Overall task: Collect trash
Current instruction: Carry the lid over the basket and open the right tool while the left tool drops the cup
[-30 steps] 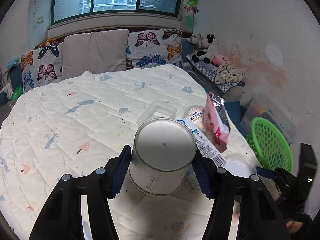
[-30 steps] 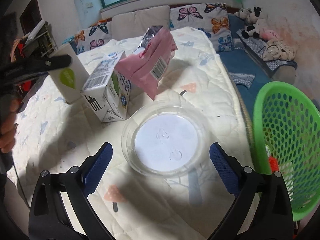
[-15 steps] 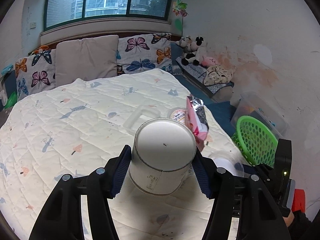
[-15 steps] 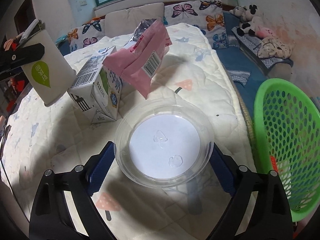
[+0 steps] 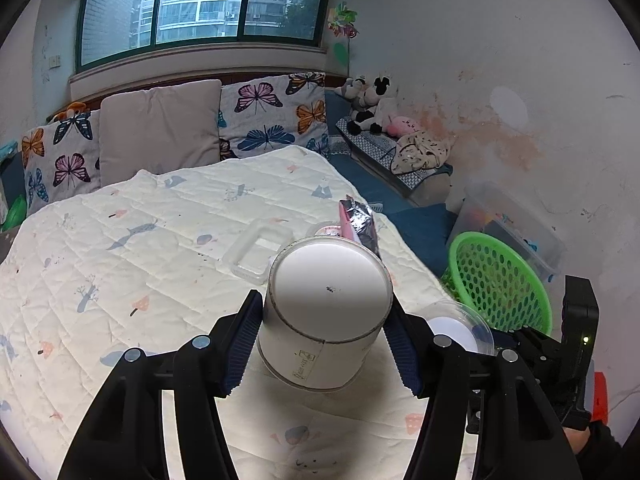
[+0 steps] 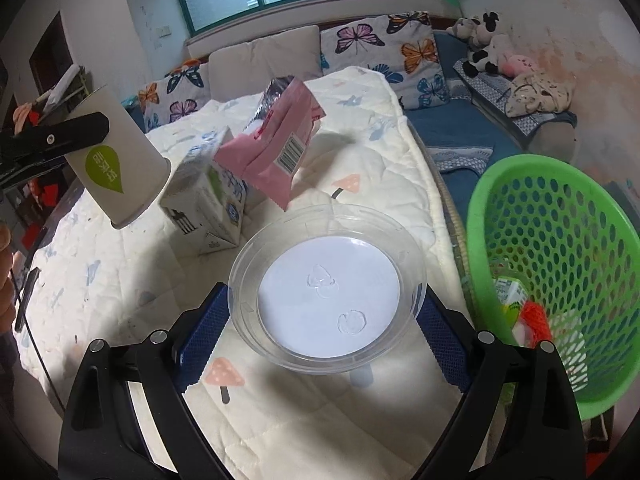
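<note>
My left gripper (image 5: 324,344) is shut on a white paper cup (image 5: 328,312), held bottom-forward above the bed; the cup also shows in the right wrist view (image 6: 116,164). My right gripper (image 6: 322,320) is shut on a clear round plastic lid (image 6: 326,288), lifted off the quilt near the bed's right edge; the lid also shows in the left wrist view (image 5: 456,322). A green mesh basket (image 6: 560,248) with some trash inside stands on the floor right of the bed. A pink snack bag (image 6: 276,148) and a milk carton (image 6: 208,196) lie on the quilt.
A clear rectangular plastic container (image 5: 258,250) and a small round tub (image 5: 326,230) lie on the quilt (image 5: 140,260). Pillows (image 5: 160,128) line the headboard. Plush toys (image 5: 368,104) and a clear storage box (image 5: 508,220) sit along the right wall.
My right gripper closed on the clear lid and lifted it. Both grippers moved right, toward the green basket, with the cup still held in the left.
</note>
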Available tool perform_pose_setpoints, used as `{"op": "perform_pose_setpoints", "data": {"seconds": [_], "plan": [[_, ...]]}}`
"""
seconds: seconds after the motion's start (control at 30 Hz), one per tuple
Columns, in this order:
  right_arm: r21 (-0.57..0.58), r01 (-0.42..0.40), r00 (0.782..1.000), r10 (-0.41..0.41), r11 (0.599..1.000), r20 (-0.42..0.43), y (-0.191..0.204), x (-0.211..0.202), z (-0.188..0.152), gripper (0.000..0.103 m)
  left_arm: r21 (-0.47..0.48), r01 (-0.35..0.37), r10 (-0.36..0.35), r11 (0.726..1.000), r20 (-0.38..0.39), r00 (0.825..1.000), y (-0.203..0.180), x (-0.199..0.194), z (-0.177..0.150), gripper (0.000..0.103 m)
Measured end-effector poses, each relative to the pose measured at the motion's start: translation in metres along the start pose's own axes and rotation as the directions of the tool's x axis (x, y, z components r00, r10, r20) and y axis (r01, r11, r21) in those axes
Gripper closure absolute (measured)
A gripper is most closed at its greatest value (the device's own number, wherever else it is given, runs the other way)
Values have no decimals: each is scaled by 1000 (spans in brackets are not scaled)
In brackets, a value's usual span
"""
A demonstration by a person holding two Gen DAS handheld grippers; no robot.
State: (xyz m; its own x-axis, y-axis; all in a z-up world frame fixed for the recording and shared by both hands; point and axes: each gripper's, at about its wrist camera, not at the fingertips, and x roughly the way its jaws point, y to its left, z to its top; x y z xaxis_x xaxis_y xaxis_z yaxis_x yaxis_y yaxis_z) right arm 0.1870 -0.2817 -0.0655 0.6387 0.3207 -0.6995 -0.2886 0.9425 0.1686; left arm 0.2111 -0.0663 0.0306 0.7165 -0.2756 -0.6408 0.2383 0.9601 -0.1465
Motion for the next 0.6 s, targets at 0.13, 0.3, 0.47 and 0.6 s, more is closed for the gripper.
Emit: {"op": "perform_pose_setpoints", "data": {"seconds": [0.13, 0.3, 0.47, 0.6], "plan": [[17, 11, 1000, -11, 1000, 14, -6, -7, -1, 13, 8, 27, -27, 1000, 5, 1000, -8, -6, 2, 45], [45, 34, 999, -36, 998, 31, -20, -18, -1, 13, 30, 59, -60, 998, 6, 998, -24, -8, 6, 45], [80, 69, 996, -73, 994, 45, -38, -29, -2, 13, 54, 92, -92, 994, -4, 996, -43, -2, 10, 45], [114, 97, 994, -102, 989, 44, -54, -36, -6, 13, 81, 114, -113, 990, -14, 993, -61, 5, 12, 45]]}}
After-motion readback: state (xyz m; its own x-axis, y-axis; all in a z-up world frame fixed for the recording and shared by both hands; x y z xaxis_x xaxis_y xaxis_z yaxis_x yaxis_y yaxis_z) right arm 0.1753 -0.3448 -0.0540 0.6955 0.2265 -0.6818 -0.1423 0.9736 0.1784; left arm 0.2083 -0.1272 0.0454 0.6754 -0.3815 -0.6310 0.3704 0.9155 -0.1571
